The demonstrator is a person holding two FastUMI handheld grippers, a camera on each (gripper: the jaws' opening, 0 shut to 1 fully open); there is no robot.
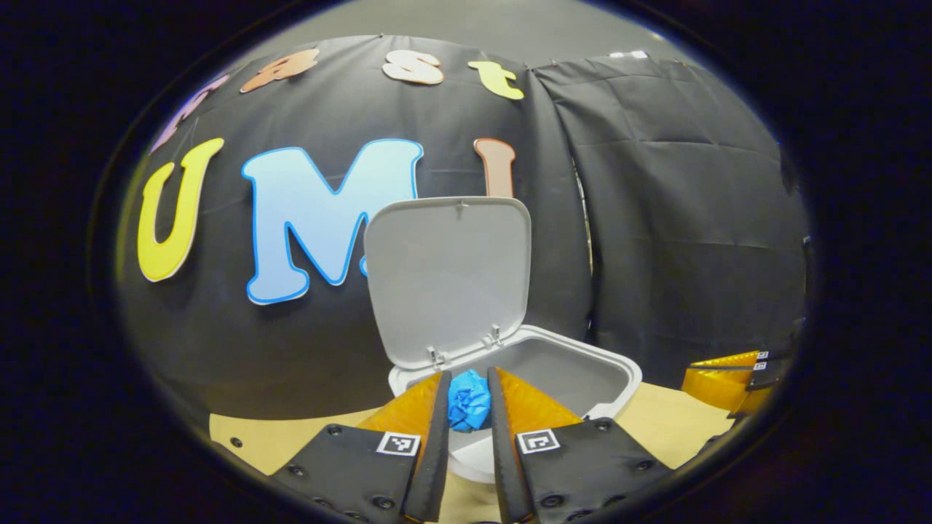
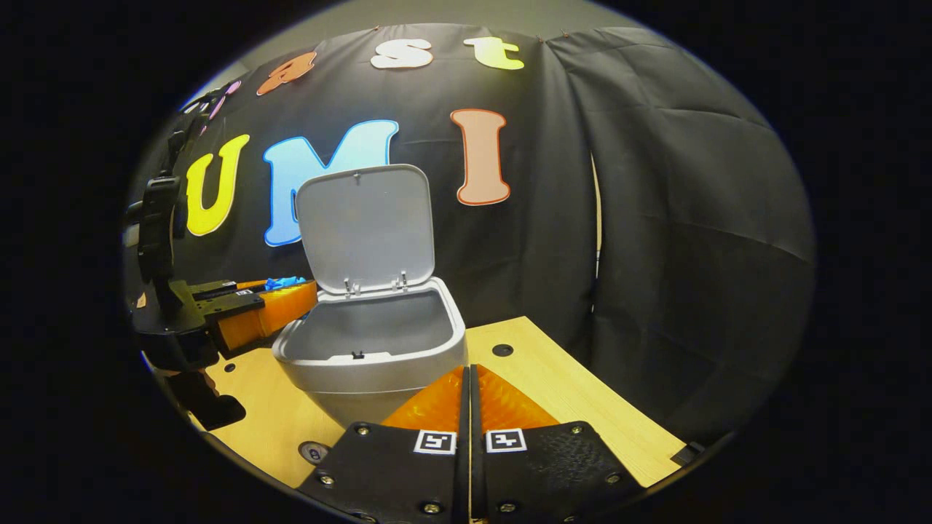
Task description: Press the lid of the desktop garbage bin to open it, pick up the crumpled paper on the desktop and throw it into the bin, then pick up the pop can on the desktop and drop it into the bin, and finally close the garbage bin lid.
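Nearest in the left gripper view, the left tongs (image 1: 470,397) are closed partway around the crumpled paper (image 1: 469,399), a blue wad pinched between both fingers near their tips. The wad hangs just over the near rim of the garbage bin (image 1: 582,371), at the edge of its open mouth and not yet inside. Beyond the wad the bin's grey inside shows, and behind that the lid (image 1: 448,276) stands up nearly upright on its two hinges at the far rim. To the right of the bin, above the pale wooden surface (image 1: 655,422), the right tongs (image 1: 735,382) show at the edge of the view (too much cut off there to judge their jaws).

Nearest in the right gripper view, the right tongs (image 2: 470,393) have their fingers pressed together with nothing between them, held just short of the bin's (image 2: 378,356) near wall and a little to its right. The bin sits on the surface (image 2: 553,386), its mouth open and its lid (image 2: 364,225) raised at the back. To the left of the bin the left tongs (image 2: 287,287) reach in sideways at rim height, a sliver of the blue paper (image 2: 284,282) peeking above the fingers, right beside the bin's left rim. The pop can cannot be made out.
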